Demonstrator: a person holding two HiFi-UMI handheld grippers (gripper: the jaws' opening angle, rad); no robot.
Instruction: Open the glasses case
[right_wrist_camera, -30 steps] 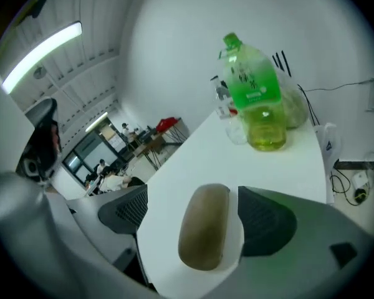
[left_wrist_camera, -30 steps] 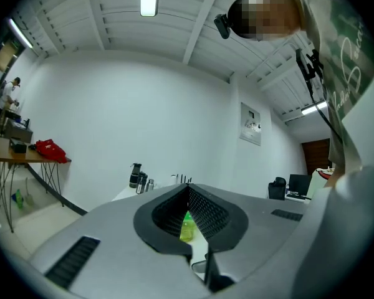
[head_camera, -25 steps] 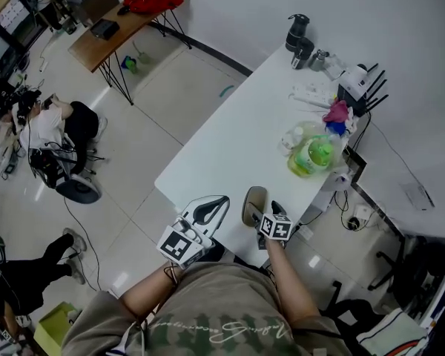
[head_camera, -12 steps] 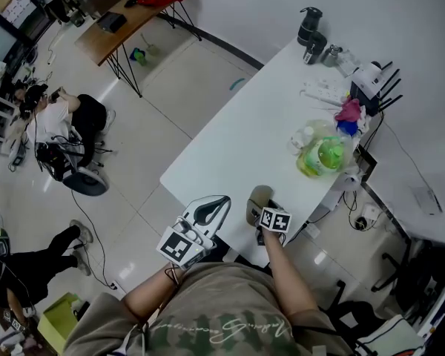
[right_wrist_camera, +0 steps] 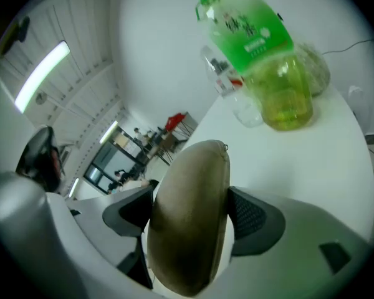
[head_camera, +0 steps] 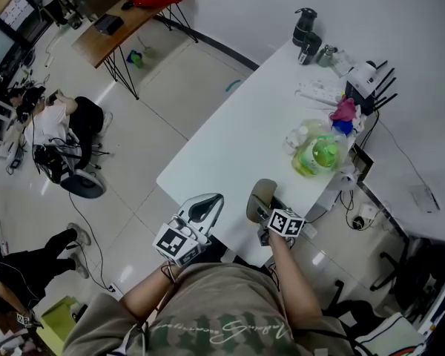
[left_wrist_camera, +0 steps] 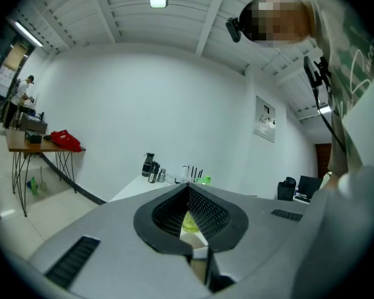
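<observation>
Right gripper (head_camera: 265,211): jaws have just been closing, now set wide on the olive-tan oval fabric glasses case (head_camera: 261,196). In the right gripper view the case (right_wrist_camera: 190,217) stands on edge between the two black ribbed pads (right_wrist_camera: 254,220), and both pads touch its sides, so it is gripped. The seam edge with a small metal zip end faces up and away from the camera. Case looks shut

Case location: over the near edge of the long white table (head_camera: 237,136), just in front of the person's torso. Can't tell whether its lower end rests on the tabletop

Left gripper (head_camera: 208,208): jaws fully together, nothing between them. It's held beside the table's near corner, just left of the case and not touching it. The left gripper view shows the closed grey jaws (left_wrist_camera: 190,207) pointing roughly level down the table

Farther along the table: a clear plastic bottle with a green label and cap and yellow-green liquid (head_camera: 315,154), well apart from the case
</observation>
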